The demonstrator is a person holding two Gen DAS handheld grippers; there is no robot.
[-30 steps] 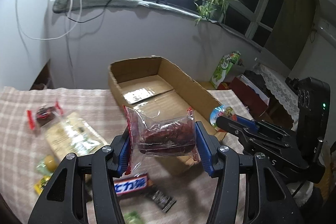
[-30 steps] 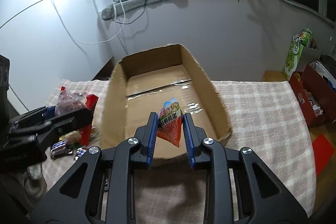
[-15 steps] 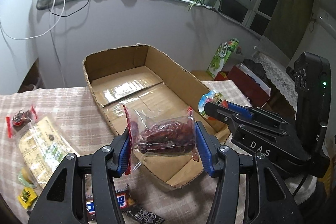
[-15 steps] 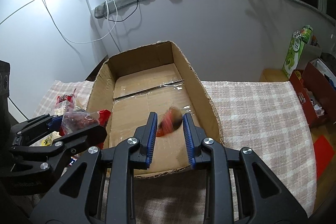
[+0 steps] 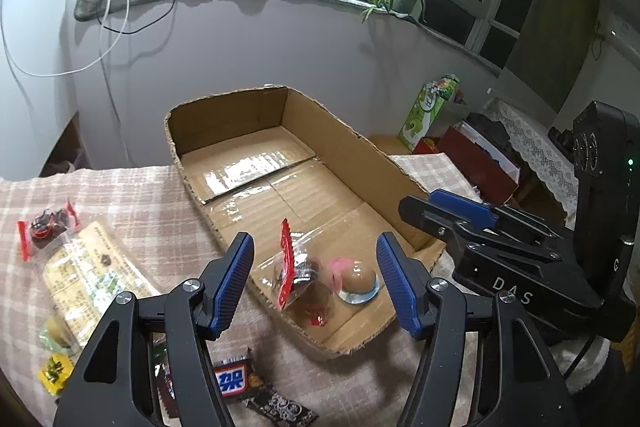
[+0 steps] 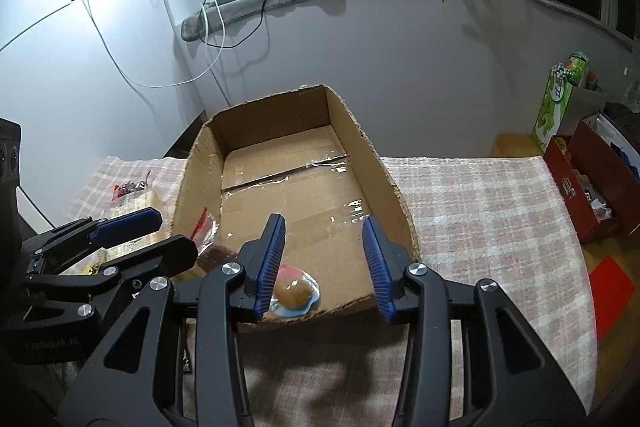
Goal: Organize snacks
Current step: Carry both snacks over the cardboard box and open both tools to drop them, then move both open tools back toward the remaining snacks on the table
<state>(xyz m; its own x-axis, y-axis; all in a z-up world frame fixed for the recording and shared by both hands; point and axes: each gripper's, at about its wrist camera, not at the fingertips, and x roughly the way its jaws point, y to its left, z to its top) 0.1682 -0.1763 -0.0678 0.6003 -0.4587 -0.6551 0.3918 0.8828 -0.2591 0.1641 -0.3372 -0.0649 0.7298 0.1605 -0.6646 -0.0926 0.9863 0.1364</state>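
An open cardboard box (image 5: 352, 143) (image 6: 396, 187) lies on the checked tablecloth. A clear red-edged packet of dark red snack (image 5: 300, 279) lies in its near end, partly hidden by my left gripper in the right wrist view (image 6: 208, 231). An egg snack packet (image 5: 356, 281) (image 6: 294, 293) lies beside it. My left gripper (image 5: 314, 281) is open and empty just above them. My right gripper (image 6: 324, 263) is open and empty over the box's near edge. It shows at the right in the left wrist view (image 5: 452, 211).
Loose snacks lie left of the box: a small red packet (image 5: 46, 227), a large pale packet (image 5: 92, 279), small yellow-green sweets (image 5: 52, 355), a chocolate bar (image 5: 234, 379). A green carton (image 6: 560, 95) and a red box (image 6: 580, 187) stand off the table's right.
Both grippers have opened over the box. The red snack packet dropped from my left gripper and the egg packet from my right; both now lie in the box's near end.
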